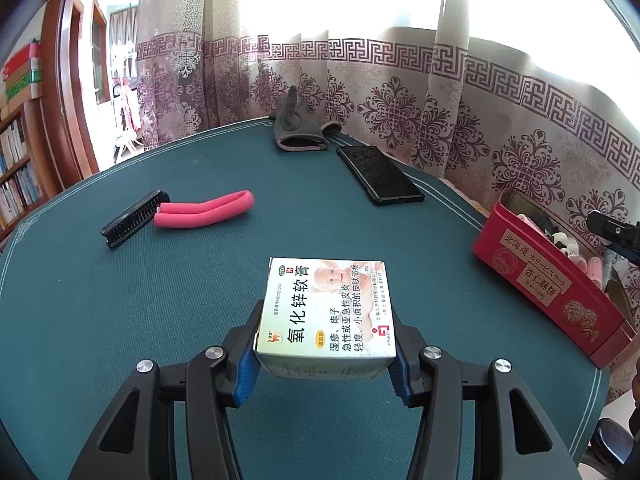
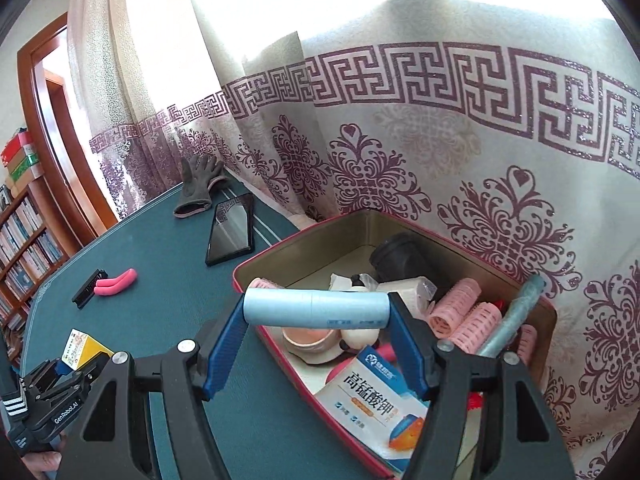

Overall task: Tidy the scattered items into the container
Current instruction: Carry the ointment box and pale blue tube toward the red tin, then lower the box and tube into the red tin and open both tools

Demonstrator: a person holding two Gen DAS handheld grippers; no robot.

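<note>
I hold 2 items at once above the green felt-topped table (image 1: 120, 300). My right gripper (image 2: 316, 344) clamps a pale blue plastic tube (image 2: 316, 310) crosswise by its 2 ends, jaws wide, directly over the near rim of the red rectangular tin (image 2: 256, 262), which sits just ahead and below. My left gripper (image 1: 324, 364) pinches a white cardboard ointment box (image 1: 326, 308) by its sides, jaws about a third open; the tin lies well off to its right. The risk as I judge it: the tube hangs over the rim, so letting go here could bounce it off the edge onto the felt. The tin is already crowded with pink hair rollers (image 2: 468, 316) and a white-and-blue medicine packet (image 2: 372, 392), so the tube may roll or perch on top. The box's near face looks slightly crushed.
</note>
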